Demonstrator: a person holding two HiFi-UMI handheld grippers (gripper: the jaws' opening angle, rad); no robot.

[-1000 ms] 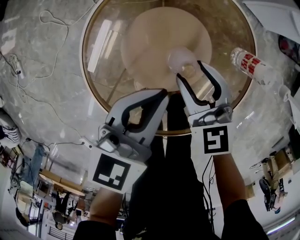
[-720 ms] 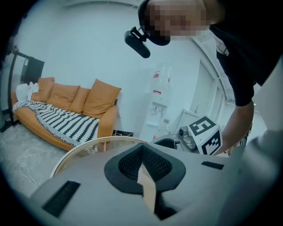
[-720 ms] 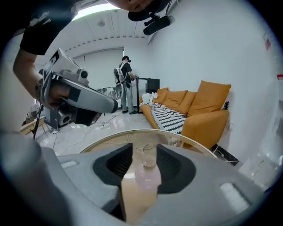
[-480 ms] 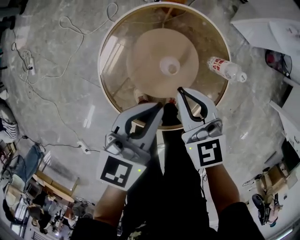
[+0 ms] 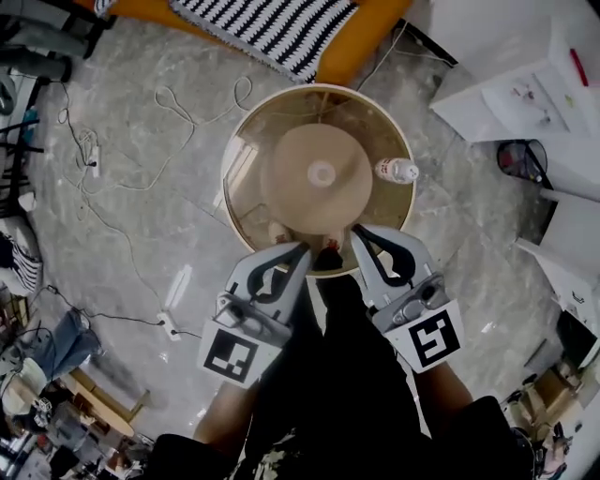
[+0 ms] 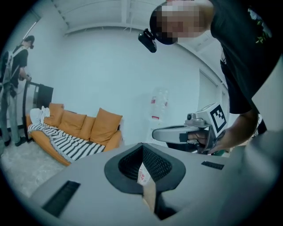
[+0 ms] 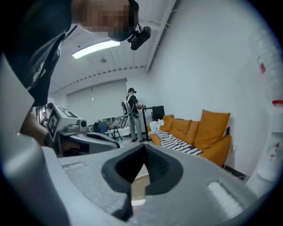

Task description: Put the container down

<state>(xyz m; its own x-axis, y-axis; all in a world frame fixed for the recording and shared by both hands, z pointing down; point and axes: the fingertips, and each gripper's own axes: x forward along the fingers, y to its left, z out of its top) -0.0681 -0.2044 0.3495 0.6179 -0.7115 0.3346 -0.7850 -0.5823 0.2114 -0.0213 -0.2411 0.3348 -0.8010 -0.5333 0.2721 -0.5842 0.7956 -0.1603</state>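
In the head view the small frosted white container (image 5: 322,172) stands upright at the middle of the round glass table (image 5: 240,206), over its cone-shaped base. A clear bottle with a red label (image 5: 397,170) stands on the glass to its right. My left gripper (image 5: 305,249) and right gripper (image 5: 356,232) hover side by side near the table's near rim, well short of the container. Both are shut with nothing between the jaws. In the left gripper view the shut tips (image 6: 142,148) meet, and the right gripper (image 6: 183,133) shows beside them. The right gripper view shows its own tips (image 7: 143,148) closed.
An orange sofa with a striped blanket (image 5: 272,28) lies beyond the table. A white cabinet (image 5: 525,94) stands at the upper right. Cables (image 5: 122,169) and a power strip (image 5: 171,325) lie on the marble floor at the left. A person (image 7: 131,112) stands far off.
The right gripper, open around the container a second ago, has shut and drawn back. Both grippers have pulled away from the table, which now looks smaller and farther.
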